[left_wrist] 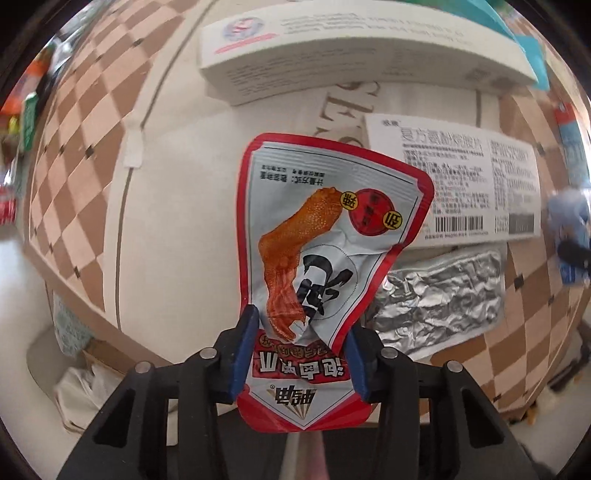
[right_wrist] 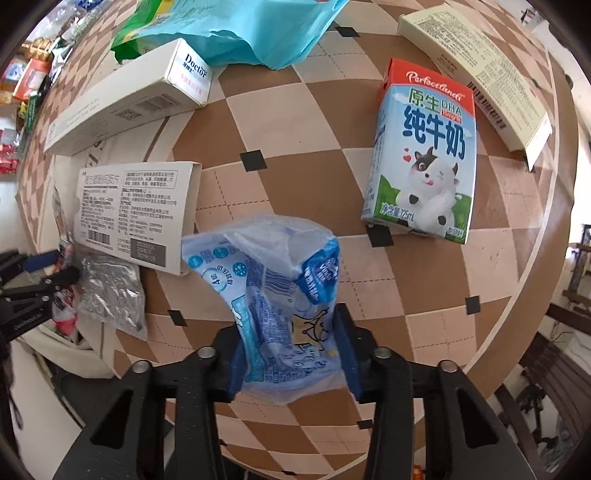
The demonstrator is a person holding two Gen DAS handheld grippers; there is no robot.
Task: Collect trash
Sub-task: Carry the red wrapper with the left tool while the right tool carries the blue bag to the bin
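My left gripper (left_wrist: 301, 332) is shut on a red and white snack wrapper (left_wrist: 325, 229) printed with a chicken foot, held up above the checkered table (left_wrist: 74, 184). My right gripper (right_wrist: 291, 332) is shut on a crumpled blue and clear plastic wrapper (right_wrist: 273, 280), held over the table (right_wrist: 424, 280). In the right wrist view the left gripper (right_wrist: 55, 284) shows at the far left with the red wrapper (right_wrist: 64, 314) in it.
On the table lie a milk carton (right_wrist: 424, 155), a flat medicine box (right_wrist: 133, 210), a crumpled foil pack (right_wrist: 110, 291), a long white toothpaste box (right_wrist: 122, 107), a cream box (right_wrist: 476, 70) and a teal bag (right_wrist: 255, 29). A white bag (left_wrist: 85, 391) sits below the table edge.
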